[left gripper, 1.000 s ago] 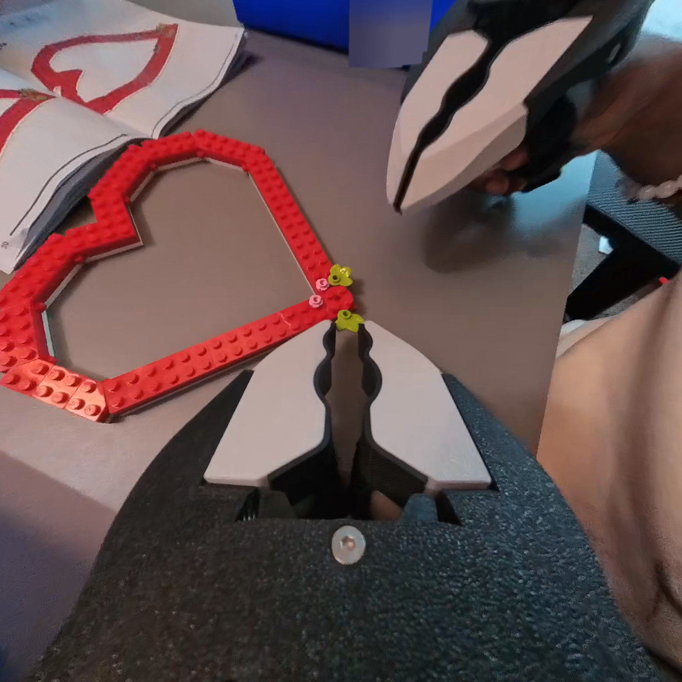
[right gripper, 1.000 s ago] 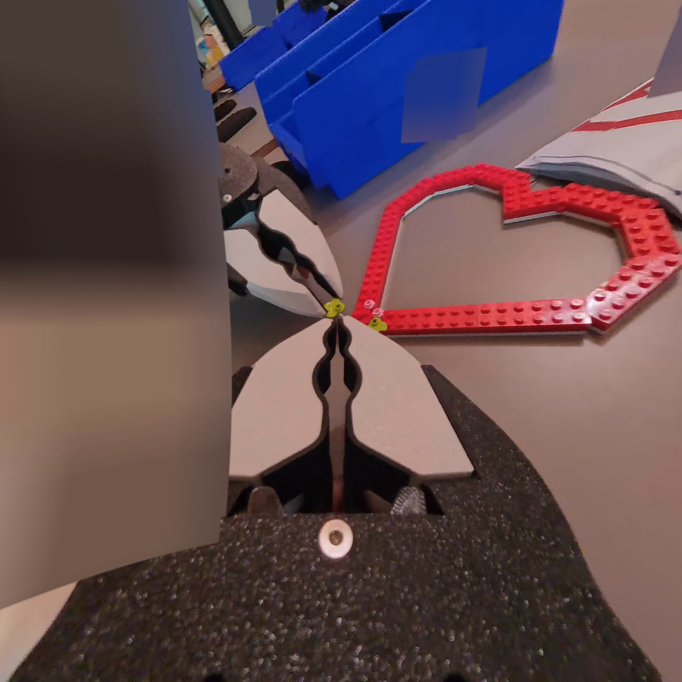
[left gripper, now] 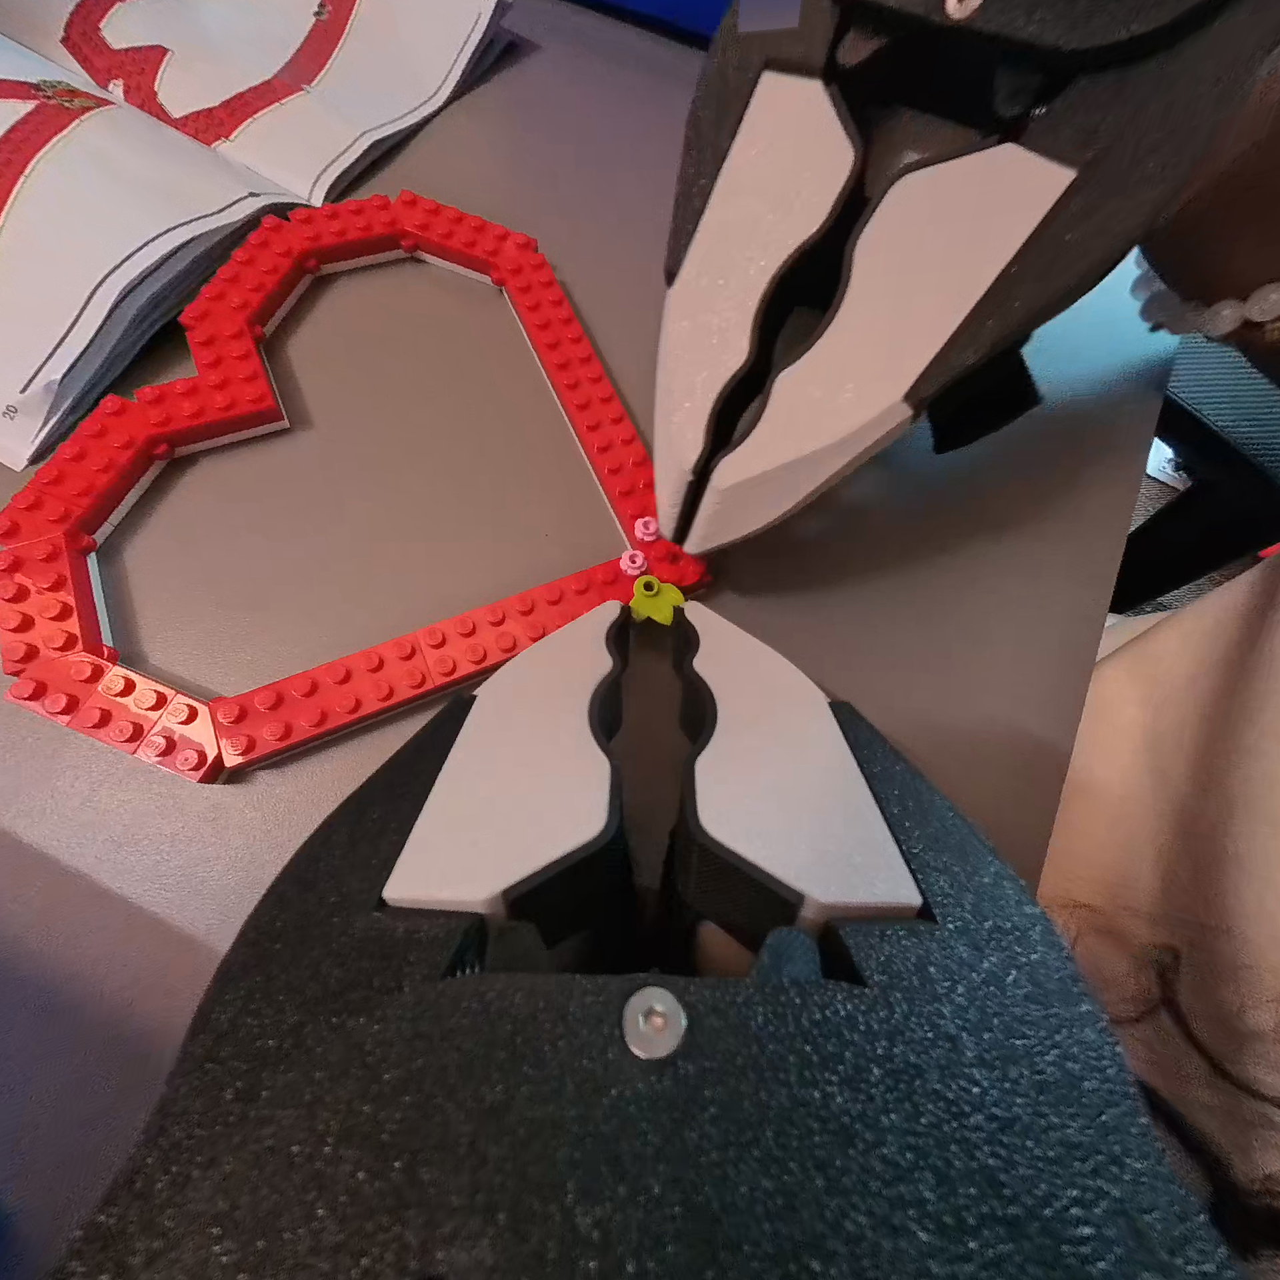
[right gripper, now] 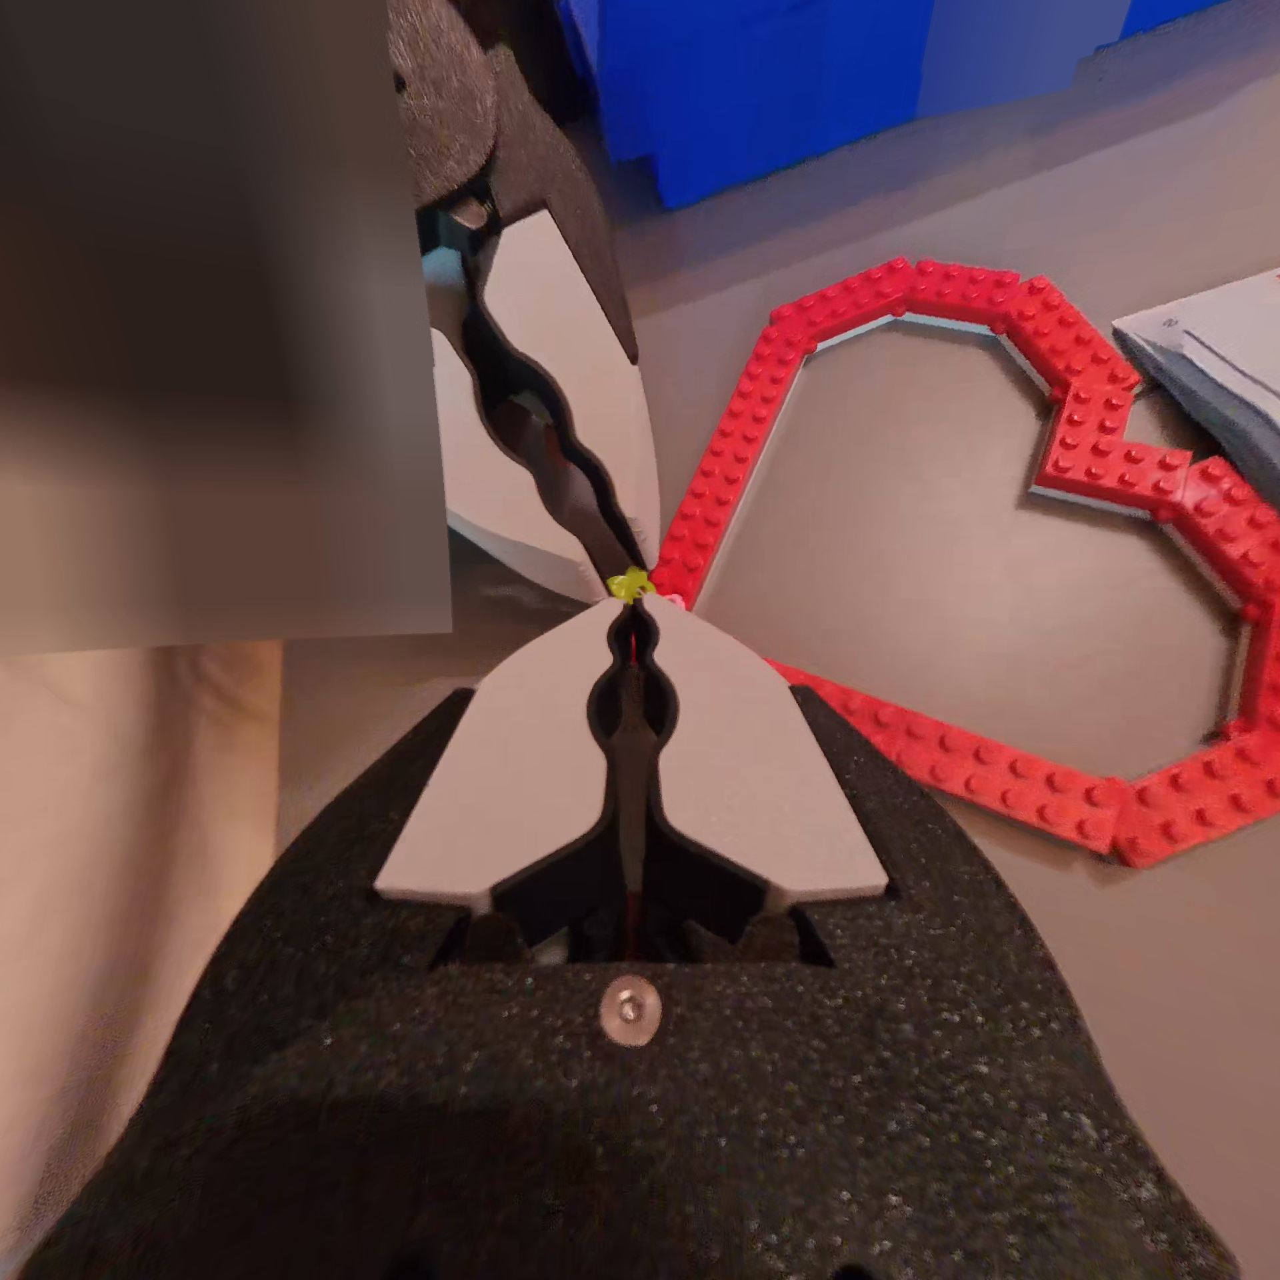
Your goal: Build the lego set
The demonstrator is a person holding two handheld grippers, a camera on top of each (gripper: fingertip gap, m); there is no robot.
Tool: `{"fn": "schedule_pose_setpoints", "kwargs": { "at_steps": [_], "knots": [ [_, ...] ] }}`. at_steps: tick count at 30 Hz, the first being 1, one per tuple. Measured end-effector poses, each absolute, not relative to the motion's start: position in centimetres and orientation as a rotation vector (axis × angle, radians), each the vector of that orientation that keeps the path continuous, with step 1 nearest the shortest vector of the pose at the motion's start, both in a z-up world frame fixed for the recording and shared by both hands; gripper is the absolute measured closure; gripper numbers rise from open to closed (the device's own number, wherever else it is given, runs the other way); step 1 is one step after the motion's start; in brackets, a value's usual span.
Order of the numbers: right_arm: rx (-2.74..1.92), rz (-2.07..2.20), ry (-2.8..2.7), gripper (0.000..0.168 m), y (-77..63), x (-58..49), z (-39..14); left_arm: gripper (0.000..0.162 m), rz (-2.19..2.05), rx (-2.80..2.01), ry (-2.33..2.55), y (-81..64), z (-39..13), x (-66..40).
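Note:
A red lego heart frame (left gripper: 589, 388) lies flat on the grey-brown table, and it also shows in the right wrist view (right gripper: 727, 443). Two pink flower studs (left gripper: 632, 562) sit on its pointed end. My left gripper (left gripper: 654, 613) is at that point, shut on a lime-green leaf piece (left gripper: 654, 599) held at its tips. My right gripper (right gripper: 634, 606) is shut and empty. In the left wrist view it comes down from the upper right (left gripper: 682, 544), its tips touching the heart's point opposite the left gripper (right gripper: 634, 571). The leaf (right gripper: 629, 585) sits between both pairs of tips.
An open instruction booklet (left gripper: 208, 138) lies beyond the heart's lobes. Blue bins (right gripper: 762, 90) stand at the table's back. A person's arm (left gripper: 1177, 831) is at the right, near the table's edge. A black object (left gripper: 1212, 450) sits beyond that edge. My two grippers' fingertips are within a few centimetres of each other.
My right gripper has come down from above onto the heart's point. A second lime leaf seen there before is now hidden under its tips. My left gripper has stayed at the point with its leaf.

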State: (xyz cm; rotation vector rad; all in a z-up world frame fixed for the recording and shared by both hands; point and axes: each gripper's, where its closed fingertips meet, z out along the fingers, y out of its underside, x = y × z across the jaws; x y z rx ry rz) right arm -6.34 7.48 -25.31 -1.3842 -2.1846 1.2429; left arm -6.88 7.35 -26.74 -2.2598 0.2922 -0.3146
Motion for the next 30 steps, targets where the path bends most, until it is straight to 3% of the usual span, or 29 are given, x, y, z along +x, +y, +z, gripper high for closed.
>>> {"fn": "schedule_pose_setpoints", "kwargs": {
  "at_steps": [10, 30],
  "knots": [
    [-1.296, 0.966, -2.453, 0.168, 7.2, -7.1, -26.5, 0.151, -0.333, -2.306, 0.292, 7.2, -26.9, -7.0],
    [-1.295, 1.035, -2.466, 0.168, 8.6, -6.8, -26.3, 0.151, -0.278, -2.384, 0.417, 7.3, -26.8, -6.7]
  ]
}}
